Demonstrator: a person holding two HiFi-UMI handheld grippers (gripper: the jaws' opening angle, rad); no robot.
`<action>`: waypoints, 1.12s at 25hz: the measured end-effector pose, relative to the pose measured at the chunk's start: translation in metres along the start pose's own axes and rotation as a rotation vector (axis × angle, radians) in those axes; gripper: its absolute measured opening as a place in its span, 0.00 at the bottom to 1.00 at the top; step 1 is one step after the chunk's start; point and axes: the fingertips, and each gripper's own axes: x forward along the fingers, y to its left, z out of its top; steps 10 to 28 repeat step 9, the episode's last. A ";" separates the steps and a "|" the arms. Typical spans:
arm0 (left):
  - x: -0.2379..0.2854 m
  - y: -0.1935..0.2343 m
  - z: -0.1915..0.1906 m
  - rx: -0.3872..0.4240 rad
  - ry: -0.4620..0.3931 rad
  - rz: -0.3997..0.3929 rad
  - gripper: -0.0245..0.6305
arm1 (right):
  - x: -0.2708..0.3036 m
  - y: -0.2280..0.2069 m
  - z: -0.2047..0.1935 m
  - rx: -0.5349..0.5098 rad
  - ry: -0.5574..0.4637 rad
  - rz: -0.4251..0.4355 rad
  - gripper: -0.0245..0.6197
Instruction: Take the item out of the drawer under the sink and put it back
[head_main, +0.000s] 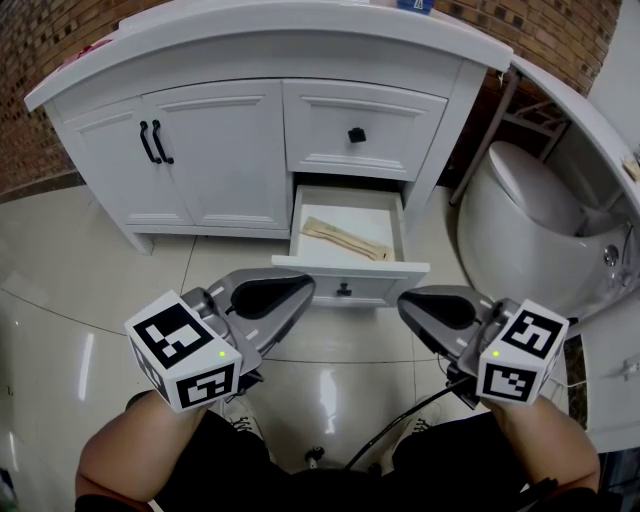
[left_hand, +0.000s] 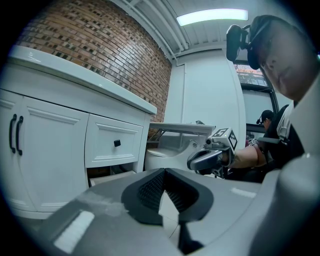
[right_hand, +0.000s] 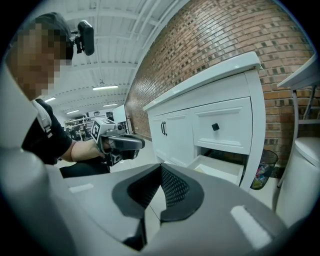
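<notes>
The lower drawer (head_main: 349, 282) of the white sink cabinet stands pulled out, and a flat tan item (head_main: 347, 240) lies slanted on its bottom. In the head view my left gripper (head_main: 303, 290) hovers in front of the drawer's left corner and my right gripper (head_main: 404, 303) in front of its right corner. Both are short of the drawer front, shut and empty. The left gripper view shows its own pads (left_hand: 150, 190) meeting, the drawer (left_hand: 112, 178) beyond and the right gripper (left_hand: 192, 162) alongside. The right gripper view shows the same closed tip (right_hand: 161, 167), the drawer (right_hand: 216, 170) and the left gripper (right_hand: 141, 143).
Above the open drawer is a shut drawer with a black knob (head_main: 356, 134); to its left are two cabinet doors with black handles (head_main: 155, 142). A white toilet (head_main: 530, 215) stands at the right. A bin (right_hand: 262, 175) sits between cabinet and toilet. The floor is glossy tile.
</notes>
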 end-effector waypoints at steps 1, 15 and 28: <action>0.000 0.000 0.000 0.000 0.001 0.000 0.04 | 0.000 0.000 0.000 0.002 0.000 -0.001 0.05; 0.001 0.000 -0.001 0.001 0.002 -0.001 0.04 | 0.000 -0.001 -0.001 0.008 0.002 0.001 0.05; 0.001 0.000 -0.001 0.001 0.002 -0.001 0.04 | 0.000 -0.001 -0.001 0.008 0.002 0.001 0.05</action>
